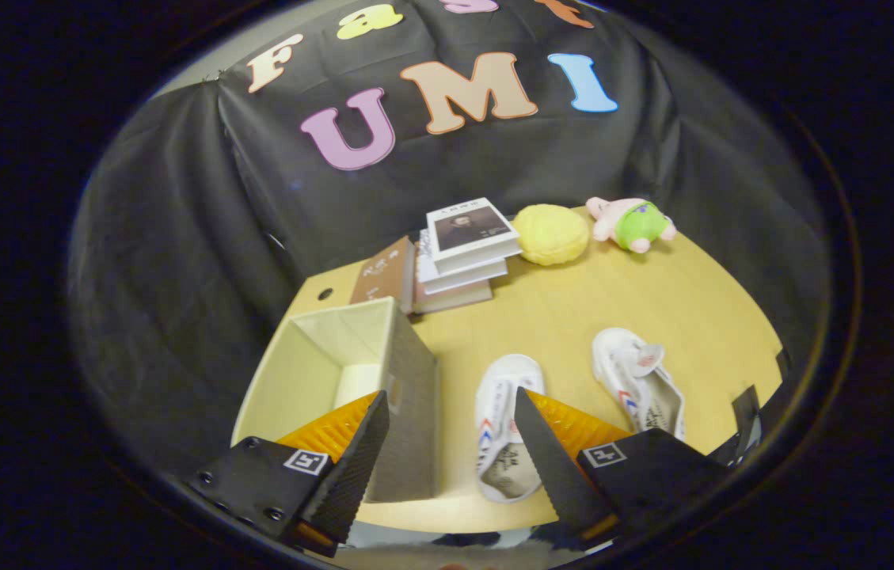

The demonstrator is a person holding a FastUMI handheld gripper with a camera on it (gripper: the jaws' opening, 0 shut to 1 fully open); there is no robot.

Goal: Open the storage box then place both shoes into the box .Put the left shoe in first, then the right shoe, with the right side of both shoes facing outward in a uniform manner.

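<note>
My tongs (450,443) hang released over the near shoe (504,427) beside the open storage box (351,372); light, floppy canvas, so I'd pinch its heel collar.

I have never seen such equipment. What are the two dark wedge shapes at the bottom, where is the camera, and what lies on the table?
The wedges are the two fingers of a hand-held gripper; the camera rides on it, looking forward. The fingers are open and hold nothing. On the light wooden table lie an open beige fabric storage box, two white canvas shoes, a stack of books, a round yellow cushion and a pink-and-green plush toy.
</note>
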